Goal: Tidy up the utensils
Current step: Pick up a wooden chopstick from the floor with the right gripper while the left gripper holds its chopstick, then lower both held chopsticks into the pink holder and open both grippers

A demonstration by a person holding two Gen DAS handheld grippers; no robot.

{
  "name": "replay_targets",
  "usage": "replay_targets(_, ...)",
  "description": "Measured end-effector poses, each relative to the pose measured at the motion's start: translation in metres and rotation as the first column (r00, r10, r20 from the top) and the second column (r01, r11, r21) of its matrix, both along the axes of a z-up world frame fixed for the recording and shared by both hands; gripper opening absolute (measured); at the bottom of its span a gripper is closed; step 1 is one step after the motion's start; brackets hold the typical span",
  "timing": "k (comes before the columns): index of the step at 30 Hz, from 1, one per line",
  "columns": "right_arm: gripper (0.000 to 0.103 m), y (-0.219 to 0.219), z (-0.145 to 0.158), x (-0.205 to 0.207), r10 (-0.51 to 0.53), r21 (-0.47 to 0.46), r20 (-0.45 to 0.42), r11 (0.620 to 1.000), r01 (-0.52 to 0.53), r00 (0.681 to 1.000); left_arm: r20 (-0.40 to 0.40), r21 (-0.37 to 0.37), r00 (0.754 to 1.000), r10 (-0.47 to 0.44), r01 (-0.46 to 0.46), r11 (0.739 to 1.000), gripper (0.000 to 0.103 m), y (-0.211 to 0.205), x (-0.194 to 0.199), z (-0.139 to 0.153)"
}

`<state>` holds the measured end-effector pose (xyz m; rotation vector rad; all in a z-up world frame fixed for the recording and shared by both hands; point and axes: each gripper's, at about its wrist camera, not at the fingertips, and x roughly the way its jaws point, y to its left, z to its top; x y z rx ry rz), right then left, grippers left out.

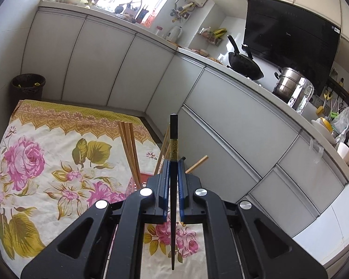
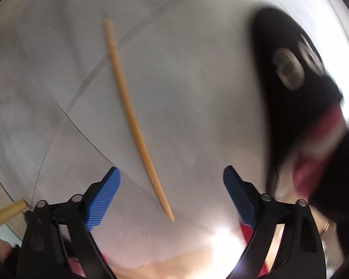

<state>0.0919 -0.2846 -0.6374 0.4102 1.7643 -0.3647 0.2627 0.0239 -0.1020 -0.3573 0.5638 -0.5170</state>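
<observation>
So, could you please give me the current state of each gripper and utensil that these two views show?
left gripper: shut on the black chopstick
black chopstick: clamped, pointing forward along the fingers
wooden chopsticks: standing tilted in the red holder
right gripper: open, holding nothing
loose wooden chopstick: ungripped, ahead of the jaws

Under your left tool lay a floral cloth (image 1: 46,153), cream with pink roses, olive leaves and a yellow-green patterned border along its far edge, spread over a flat surface that stopped short of the grey cabinet fronts. Several wooden chopsticks (image 1: 130,148) rose at a slant from a red holder (image 1: 145,177) standing on the cloth near its right edge; only the holder's rim showed. Under your right tool the surface (image 2: 197,107) was pale grey and blurred, crossed by thin lines, and one wooden chopstick (image 2: 132,116) lay flat on it.
</observation>
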Motion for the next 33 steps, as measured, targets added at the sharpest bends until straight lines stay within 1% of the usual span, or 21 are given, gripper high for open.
replay_targets(3,0.084,-0.004,-0.009,0.012,0.014,-0.018,0.023,1.0,-0.013,1.0,-0.013,0.026,1.0,-0.019,0.02,0.999,0.006,-0.01,0.004,-0.007)
replay_targets(4,0.086,-0.007,-0.011,0.013,0.005,-0.011,0.043,1.0,-0.005,0.999,-0.016,0.034,1.0,-0.022,0.023,0.999,0.006,-0.013,0.004,-0.009)
replay_targets(6,0.087,-0.01,-0.007,0.017,-0.007,-0.019,0.084,1.0,0.009,0.996,-0.023,0.042,0.999,-0.029,0.03,0.999,0.006,-0.015,0.006,-0.012)
replay_targets(7,0.08,-0.01,-0.005,0.018,-0.005,-0.019,0.082,1.0,0.006,0.997,-0.028,0.045,0.999,-0.032,0.033,0.998,0.006,-0.017,0.007,-0.013)
replay_targets(8,0.077,-0.008,-0.002,0.018,-0.012,-0.014,0.085,1.0,0.013,0.996,-0.034,0.045,0.999,-0.033,0.035,0.998,0.006,-0.017,0.008,-0.014)
replay_targets(9,0.065,-0.006,0.002,0.019,-0.008,-0.015,0.087,1.0,0.009,0.996,-0.039,0.041,0.999,-0.035,0.036,0.998,0.006,-0.017,0.008,-0.014)
replay_targets(11,0.026,-0.001,0.011,0.022,-0.007,-0.012,0.085,1.0,0.008,0.996,-0.039,0.039,0.999,-0.036,0.038,0.999,0.006,-0.016,0.007,-0.012)
replay_targets(12,0.008,-0.003,0.013,0.022,-0.023,-0.002,0.066,1.0,0.023,0.998,-0.034,0.038,0.999,-0.036,0.037,0.999,0.006,-0.015,0.005,-0.01)
replay_targets(14,0.007,-0.014,0.009,0.011,-0.128,0.067,-0.014,0.989,0.128,0.992,-0.026,0.034,0.999,-0.037,0.038,0.999,0.006,-0.013,0.001,-0.005)
replay_targets(16,0.007,-0.025,0.009,-0.009,-0.246,0.113,-0.101,0.96,0.257,0.964,-0.012,0.025,0.999,-0.037,0.038,0.999,0.006,-0.009,-0.004,0.0)
replay_targets(18,0.007,-0.031,0.025,-0.024,-0.345,0.15,-0.132,0.92,0.363,0.929,-0.004,0.018,0.999,-0.043,0.043,0.999,0.006,-0.006,-0.009,0.004)
replay_targets(19,0.007,-0.033,0.039,-0.028,-0.386,0.171,-0.136,0.898,0.406,0.912,-0.006,0.012,0.999,-0.051,0.051,0.999,0.006,-0.007,-0.012,0.005)
replay_targets(21,0.007,-0.034,0.078,-0.034,-0.459,0.21,-0.122,0.854,0.475,0.88,-0.003,0.001,0.997,-0.072,0.072,0.997,0.006,-0.008,-0.017,0.009)
replay_targets(23,0.007,-0.034,0.123,-0.039,-0.491,0.251,-0.095,0.83,0.498,0.866,0.019,-0.012,0.996,-0.09,0.09,0.996,0.006,-0.009,-0.024,0.016)
replay_targets(24,0.007,-0.035,0.15,-0.042,-0.499,0.265,-0.072,0.825,0.499,0.864,0.032,-0.02,0.995,-0.098,0.099,0.995,0.006,-0.008,-0.028,0.022)
replay_targets(26,0.007,-0.036,0.199,-0.053,-0.531,0.296,-0.041,0.802,0.518,0.846,0.061,-0.039,0.993,-0.103,0.106,0.994,0.006,-0.006,-0.035,0.032)
replay_targets(27,0.007,-0.038,0.223,-0.06,-0.538,0.311,-0.012,0.799,0.515,0.843,0.075,-0.05,0.991,-0.107,0.111,0.993,0.006,-0.005,-0.038,0.037)
replay_targets(29,0.007,-0.041,0.268,-0.075,-0.54,0.319,0.049,0.806,0.499,0.84,0.104,-0.072,0.989,-0.108,0.116,0.991,0.006,-0.001,-0.045,0.048)
replay_targets(30,0.007,-0.038,0.288,-0.082,-0.533,0.318,0.088,0.816,0.484,0.841,0.118,-0.08,0.987,-0.108,0.118,0.99,0.006,0.001,-0.049,0.053)
replay_targets(32,0.008,-0.036,0.321,-0.087,-0.529,0.317,0.169,0.828,0.462,0.832,0.147,-0.095,0.983,-0.107,0.121,0.988,0.006,0.004,-0.057,0.064)
replay_targets(33,0.008,-0.039,0.339,-0.087,-0.514,0.321,0.218,0.84,0.437,0.829,0.158,-0.101,0.982,-0.105,0.122,0.987,0.006,0.007,-0.06,0.068)
